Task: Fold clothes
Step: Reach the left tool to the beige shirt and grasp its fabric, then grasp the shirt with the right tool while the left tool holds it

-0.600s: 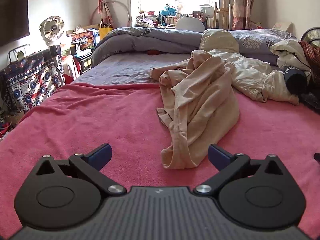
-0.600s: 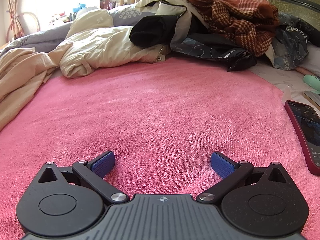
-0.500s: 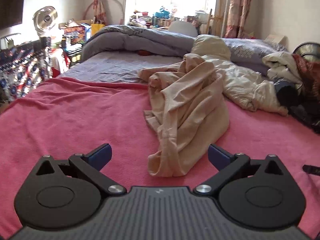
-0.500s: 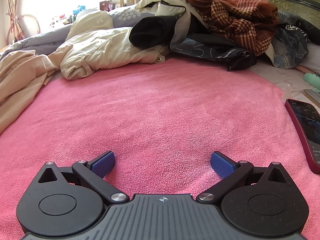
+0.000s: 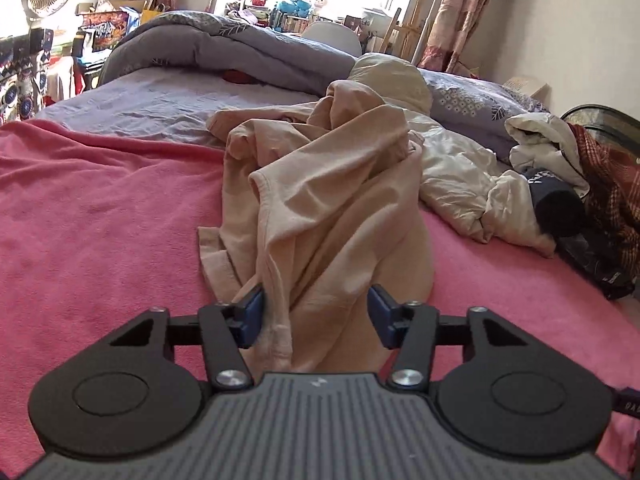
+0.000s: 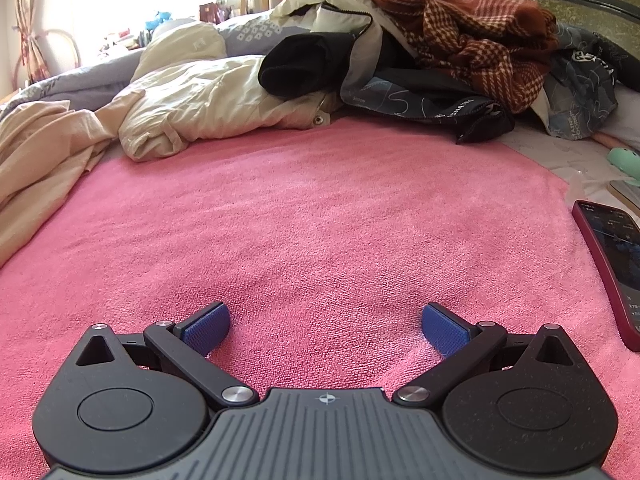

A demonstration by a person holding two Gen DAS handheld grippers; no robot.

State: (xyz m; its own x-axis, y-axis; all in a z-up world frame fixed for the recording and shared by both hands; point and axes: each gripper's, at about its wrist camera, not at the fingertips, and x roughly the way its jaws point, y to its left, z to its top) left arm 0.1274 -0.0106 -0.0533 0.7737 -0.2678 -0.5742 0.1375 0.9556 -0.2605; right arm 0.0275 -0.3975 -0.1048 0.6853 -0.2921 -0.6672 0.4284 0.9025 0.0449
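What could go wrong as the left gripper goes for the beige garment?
1. The left gripper is open around a bunched hem of the beige garment; closing could pinch several layers.
2. Dragging it might snag the cream jacket alongside.
3. The phone lies near the right gripper.

Beige crumpled cotton garment [image 5: 332, 216] on pink terry blanket [image 6: 320, 216]. Rust-and-cream houndstooth woven cloth [image 6: 472, 28]. Grey leaf-print padded quilt [image 5: 224, 48]. Dark-red-cased flat phone [image 6: 608, 264].
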